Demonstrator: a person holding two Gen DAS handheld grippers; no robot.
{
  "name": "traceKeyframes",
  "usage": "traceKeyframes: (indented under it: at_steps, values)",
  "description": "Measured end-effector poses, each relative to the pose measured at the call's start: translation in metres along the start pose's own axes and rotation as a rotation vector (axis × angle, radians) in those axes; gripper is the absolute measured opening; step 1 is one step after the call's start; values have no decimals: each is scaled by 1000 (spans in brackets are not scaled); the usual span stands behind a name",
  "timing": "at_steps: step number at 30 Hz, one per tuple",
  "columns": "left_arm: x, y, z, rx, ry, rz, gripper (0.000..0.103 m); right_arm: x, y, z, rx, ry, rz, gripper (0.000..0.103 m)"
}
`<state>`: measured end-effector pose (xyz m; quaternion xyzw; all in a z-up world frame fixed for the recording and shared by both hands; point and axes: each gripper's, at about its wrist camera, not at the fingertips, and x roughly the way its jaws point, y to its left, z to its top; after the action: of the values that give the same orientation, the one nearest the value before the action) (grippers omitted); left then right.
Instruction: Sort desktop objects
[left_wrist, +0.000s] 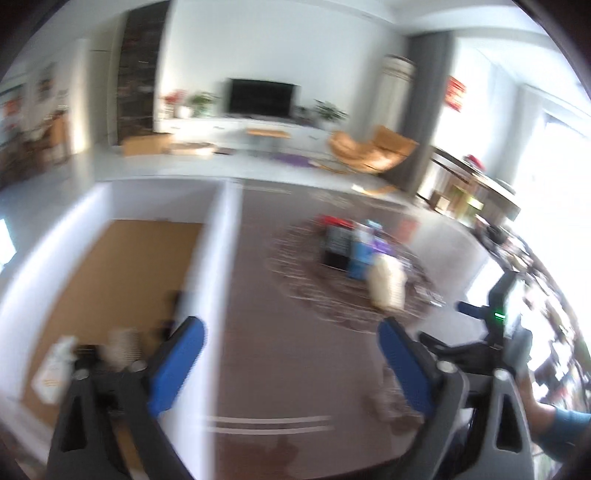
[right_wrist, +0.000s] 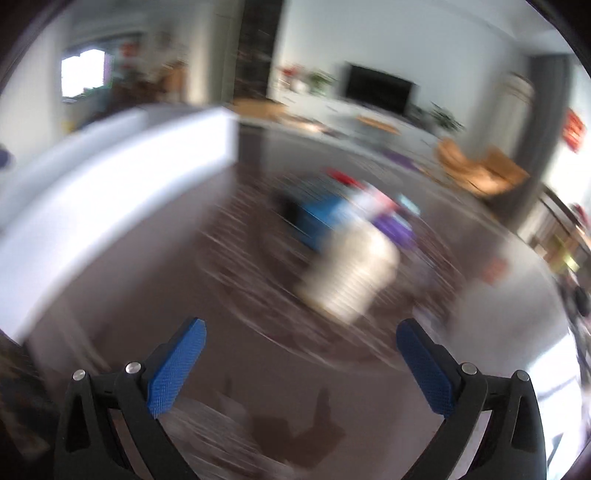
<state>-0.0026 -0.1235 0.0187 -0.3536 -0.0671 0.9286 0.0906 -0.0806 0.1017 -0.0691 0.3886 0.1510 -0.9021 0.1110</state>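
Desktop objects (left_wrist: 354, 251): a blurred heap is sitting on a round woven mat in the middle of the dark brown bench; a black box, a blue box, something purple, something red and a pale ribbed paper cup (left_wrist: 386, 288) at the near edge are making it up.
Same heap, right wrist view: it is smearing heavily, with the pale ribbed cup (right_wrist: 351, 273) in front of the blue box (right_wrist: 321, 218); finer shapes cannot be told.
Woven mat (left_wrist: 295, 266): round, dark, with light streaked weave.
Bench (left_wrist: 258, 369): smooth, dark and slightly glossy.
White tray (left_wrist: 225, 258): its thick white wall is bordering the bench at the left; only the left wrist view is showing its tan cork-like floor, with a ribbed paper cup and a white packet blurred near the bottom.
Left gripper (left_wrist: 291, 332): jaws are standing wide apart with textured blue pads, holding nothing, above bare bench.
Right gripper (right_wrist: 301, 332): jaws are gaping fully too, empty, with the heap beyond the tips; in the left wrist view its black body and a green light are showing at the right.
Background: a television, plants and a tan armchair are standing behind.
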Motion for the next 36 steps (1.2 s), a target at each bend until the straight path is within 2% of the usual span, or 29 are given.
traceKeyframes:
  at_steps: [2, 4, 9, 15, 19, 24, 30, 36]
  values:
    - [23, -28, -9, 10, 33, -49, 103, 10, -33, -19, 62, 52, -31, 103]
    - [50, -50, -22, 22, 88, -64, 103, 17, -59, -34, 118, 97, -61, 103]
    - [134, -71, -36, 71, 176, 4, 103, 32, -92, -48, 185, 147, -68, 103]
    - [190, -70, -36, 73, 200, 70, 103, 45, -107, -45, 212, 136, -36, 103]
    - [203, -72, -34, 92, 194, 95, 103, 54, -112, -41, 265, 135, 13, 103]
    - [213, -71, -32, 92, 230, 101, 103, 55, -112, -37, 269, 128, 5, 103]
    - [215, -77, -35, 130, 234, 134, 103, 56, -111, -37, 268, 127, 5, 103]
    - [216, -77, -35, 134, 234, 133, 103, 56, -111, -37, 268, 127, 5, 103]
